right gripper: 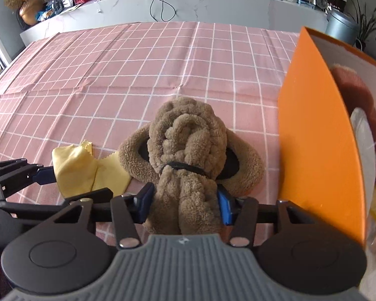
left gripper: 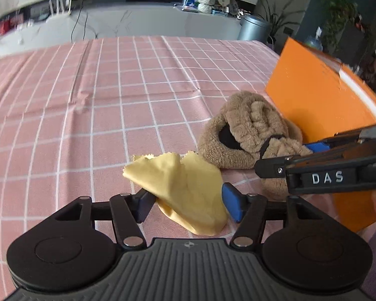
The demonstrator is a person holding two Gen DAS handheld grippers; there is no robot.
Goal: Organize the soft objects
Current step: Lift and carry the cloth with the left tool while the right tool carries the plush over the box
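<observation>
Left wrist view reads "DAS" on your right gripper [left gripper: 283, 155], clamped on the brown plush [right gripper: 188, 145]; your left gripper [left gripper: 188, 205] pinches the yellow cloth [left gripper: 188, 188] on the pink checked tablecloth [left gripper: 87, 100], beside the orange box [right gripper: 313, 138]

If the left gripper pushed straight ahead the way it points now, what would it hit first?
The yellow cloth: it already lies bunched between the left gripper fingers. Past it the way looks free over the pink checked tablecloth; the brown plush slipper sits off to the right of that line, though depth is uncertain.
</observation>
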